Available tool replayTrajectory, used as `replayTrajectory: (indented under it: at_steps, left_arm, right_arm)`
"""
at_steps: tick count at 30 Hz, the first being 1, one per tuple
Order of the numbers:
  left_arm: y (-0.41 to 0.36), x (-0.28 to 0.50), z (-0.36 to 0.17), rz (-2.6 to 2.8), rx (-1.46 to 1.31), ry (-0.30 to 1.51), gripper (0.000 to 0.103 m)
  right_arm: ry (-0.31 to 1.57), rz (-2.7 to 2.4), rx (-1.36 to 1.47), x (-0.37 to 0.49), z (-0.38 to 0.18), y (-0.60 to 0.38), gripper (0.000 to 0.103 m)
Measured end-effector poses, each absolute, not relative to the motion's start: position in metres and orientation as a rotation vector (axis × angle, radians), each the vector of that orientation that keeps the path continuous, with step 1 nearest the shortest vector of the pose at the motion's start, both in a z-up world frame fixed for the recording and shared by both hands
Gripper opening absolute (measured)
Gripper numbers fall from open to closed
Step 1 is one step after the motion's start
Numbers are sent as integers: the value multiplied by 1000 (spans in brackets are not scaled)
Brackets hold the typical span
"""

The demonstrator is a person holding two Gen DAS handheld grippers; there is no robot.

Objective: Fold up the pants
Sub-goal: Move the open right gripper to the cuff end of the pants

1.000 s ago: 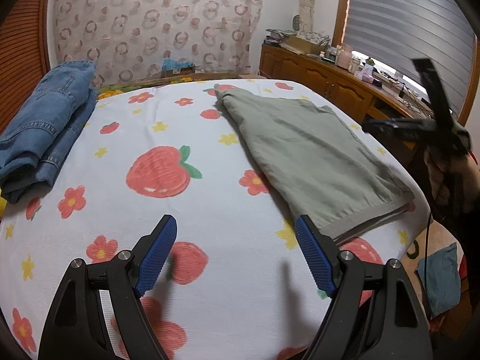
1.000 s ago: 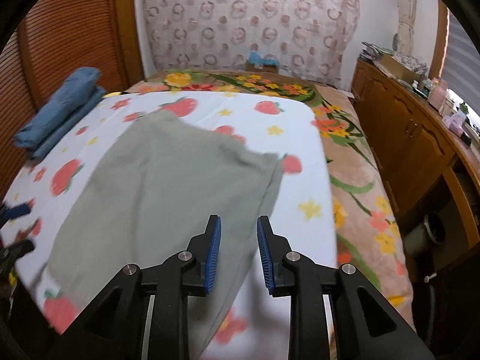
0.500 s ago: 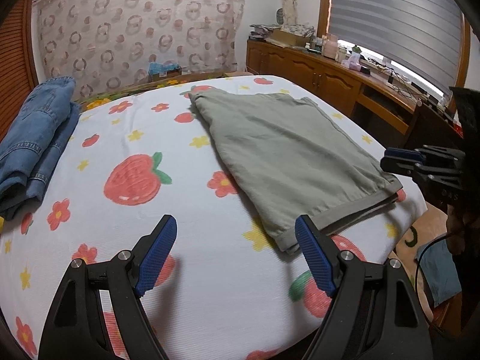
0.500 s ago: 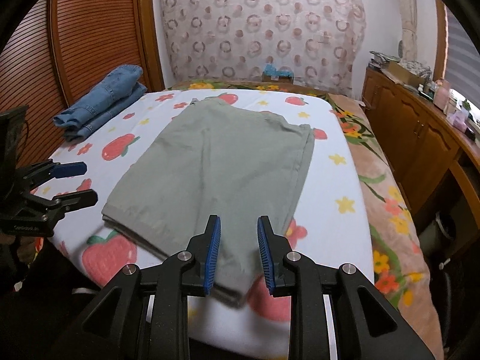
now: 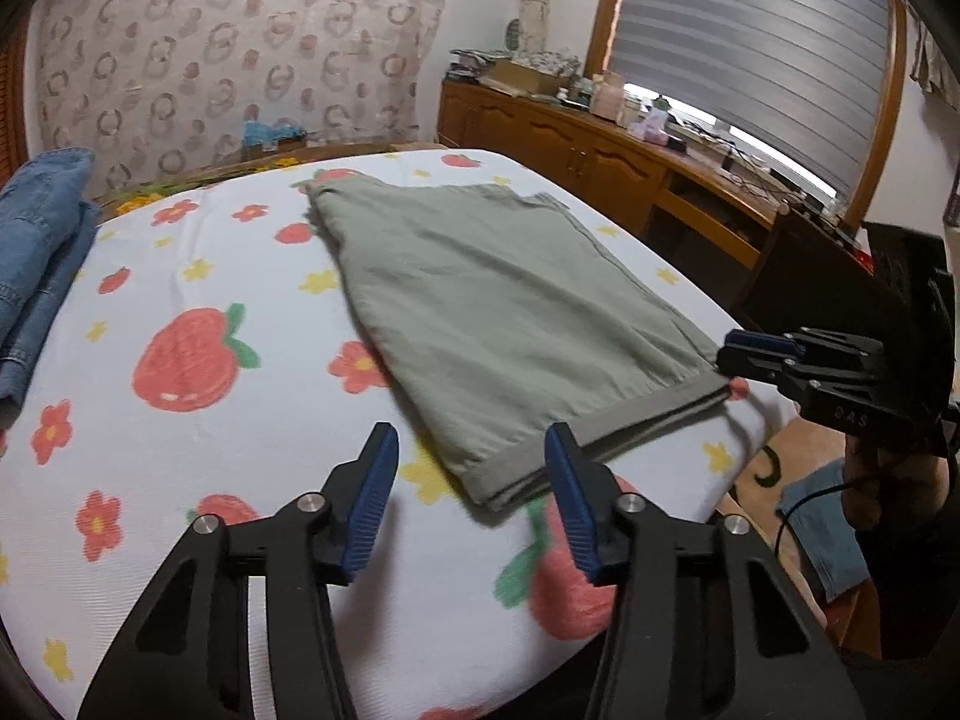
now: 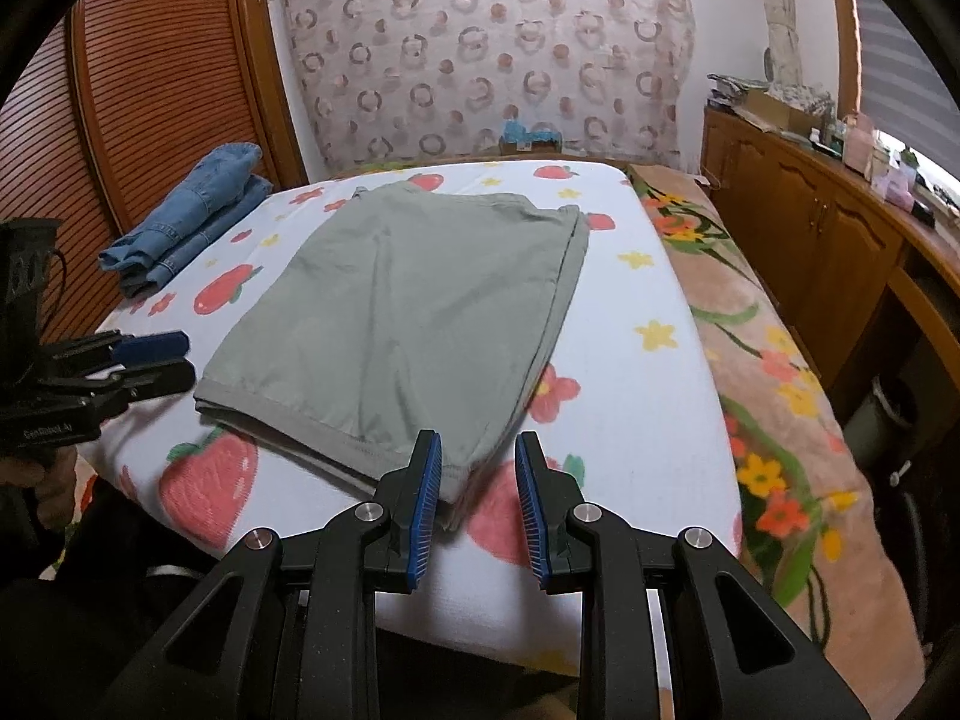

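- The green pants [image 5: 504, 312] lay flat on the bed [image 5: 198, 408], folded over so one layer sat on another
- The bed had a white sheet with red strawberries and little flowers on it
- The hem end of the pants was near the front edge of the bed, and the far end pointed at the wall
- The left tongs [image 5: 471, 498] were open, with a wide gap between the blue pads [image 5: 366, 516], and held nothing
- They hung just above the sheet, near the left corner of the hem, not touching the pants
- The right tongs [image 6: 477, 498] were open too, with a smaller gap, and held nothing
- They were right at the other corner of the hem; I could not tell if a pad touched the cloth
- Folded blue jeans [image 6: 186, 228] sat at the far left side of the bed, well apart from the pants
- A wooden cabinet [image 6: 810, 240] stood along the right wall with small things on top
- A flowery blanket [image 6: 774, 372] showed on the right side of the bed
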State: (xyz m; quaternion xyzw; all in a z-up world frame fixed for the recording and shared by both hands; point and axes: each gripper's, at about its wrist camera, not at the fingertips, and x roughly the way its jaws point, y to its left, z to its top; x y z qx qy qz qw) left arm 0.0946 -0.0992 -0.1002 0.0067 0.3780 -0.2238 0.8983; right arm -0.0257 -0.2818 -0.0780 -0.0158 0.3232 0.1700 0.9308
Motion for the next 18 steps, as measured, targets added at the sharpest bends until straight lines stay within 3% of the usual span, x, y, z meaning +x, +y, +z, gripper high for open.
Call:
replayTrajectory:
  at_steps: [18]
  left_arm:
    - [-101, 102, -117, -421, 48, 834, 49]
  right_arm:
    - [712, 338, -28, -22, -88, -271, 26]
